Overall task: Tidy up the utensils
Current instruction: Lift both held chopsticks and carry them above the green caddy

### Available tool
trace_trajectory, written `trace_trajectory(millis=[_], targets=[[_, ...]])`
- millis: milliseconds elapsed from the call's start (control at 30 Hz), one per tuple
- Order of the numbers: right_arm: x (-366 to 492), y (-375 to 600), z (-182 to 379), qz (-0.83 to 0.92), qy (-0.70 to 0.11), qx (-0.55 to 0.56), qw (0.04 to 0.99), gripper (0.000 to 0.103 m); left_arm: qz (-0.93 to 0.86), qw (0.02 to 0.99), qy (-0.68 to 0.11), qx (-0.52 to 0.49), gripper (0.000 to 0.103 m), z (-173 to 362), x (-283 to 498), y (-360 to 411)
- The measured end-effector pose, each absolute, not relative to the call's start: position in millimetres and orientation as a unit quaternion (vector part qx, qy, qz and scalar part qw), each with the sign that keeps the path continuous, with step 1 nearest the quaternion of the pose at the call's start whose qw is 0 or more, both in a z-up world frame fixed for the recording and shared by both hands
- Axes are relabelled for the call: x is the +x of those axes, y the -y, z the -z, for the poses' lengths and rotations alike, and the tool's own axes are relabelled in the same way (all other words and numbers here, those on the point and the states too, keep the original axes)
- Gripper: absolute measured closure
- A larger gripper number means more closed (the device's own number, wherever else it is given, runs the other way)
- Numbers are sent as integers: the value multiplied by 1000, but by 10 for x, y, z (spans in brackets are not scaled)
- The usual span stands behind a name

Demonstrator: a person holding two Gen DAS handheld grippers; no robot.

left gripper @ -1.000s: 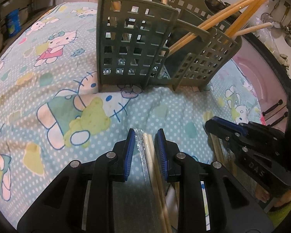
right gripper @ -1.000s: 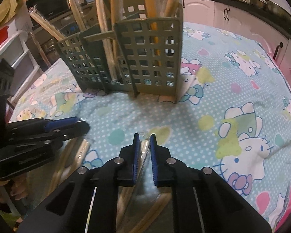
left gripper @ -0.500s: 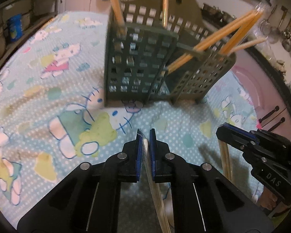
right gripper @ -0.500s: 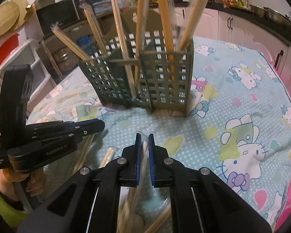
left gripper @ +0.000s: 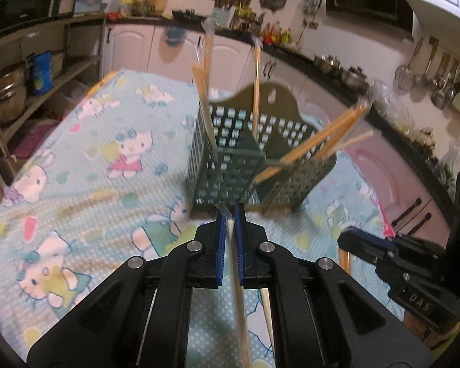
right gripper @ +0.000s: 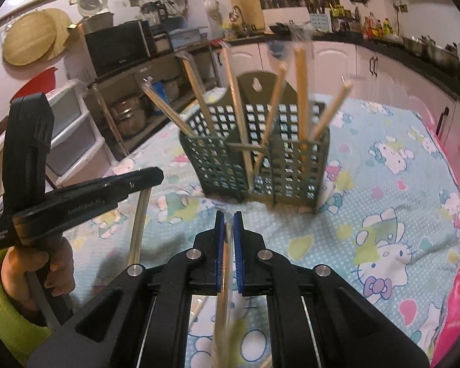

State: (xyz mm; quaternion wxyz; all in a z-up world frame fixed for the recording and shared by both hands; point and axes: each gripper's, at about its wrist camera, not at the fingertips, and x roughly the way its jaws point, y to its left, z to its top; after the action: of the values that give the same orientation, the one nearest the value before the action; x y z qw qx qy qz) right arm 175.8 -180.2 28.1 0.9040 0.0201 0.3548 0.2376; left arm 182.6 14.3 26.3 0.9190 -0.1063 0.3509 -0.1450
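A dark green lattice utensil holder (left gripper: 230,165) stands on the Hello Kitty cloth (left gripper: 92,184), with several wrapped wooden chopsticks (left gripper: 316,141) leaning in its compartments; it also shows in the right wrist view (right gripper: 254,159). My left gripper (left gripper: 229,214) is shut on a wrapped chopstick pair (left gripper: 237,282), raised in front of the holder. My right gripper (right gripper: 229,217) is shut on another wrapped chopstick pair (right gripper: 225,276), also raised before the holder. The right gripper shows at the right of the left wrist view (left gripper: 383,254); the left one shows at the left of the right wrist view (right gripper: 86,193).
The cloth-covered table (right gripper: 398,214) is ringed by kitchen counters and white cabinets (left gripper: 230,52). Shelves with pots (left gripper: 12,92) stand at the left. A chopstick pair (right gripper: 139,220) hangs below the left gripper. More chopsticks (left gripper: 268,316) lie near the table's front edge.
Both grippers closed on chopstick pairs and have risen from the cloth; the holder now looks farther and lower in both views.
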Motion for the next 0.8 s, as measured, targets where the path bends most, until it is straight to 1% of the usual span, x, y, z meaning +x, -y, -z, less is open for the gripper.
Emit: trace_trajectory(millis=[367, 800], targets=[[1616, 1743, -599, -249, -311, 17, 917, 97, 138, 936, -296, -131, 102, -648, 1767, -313], [1573, 1717, -1038, -254, -253, 8, 934, 97, 153, 951, -243, -115, 102, -1146, 1783, -216]])
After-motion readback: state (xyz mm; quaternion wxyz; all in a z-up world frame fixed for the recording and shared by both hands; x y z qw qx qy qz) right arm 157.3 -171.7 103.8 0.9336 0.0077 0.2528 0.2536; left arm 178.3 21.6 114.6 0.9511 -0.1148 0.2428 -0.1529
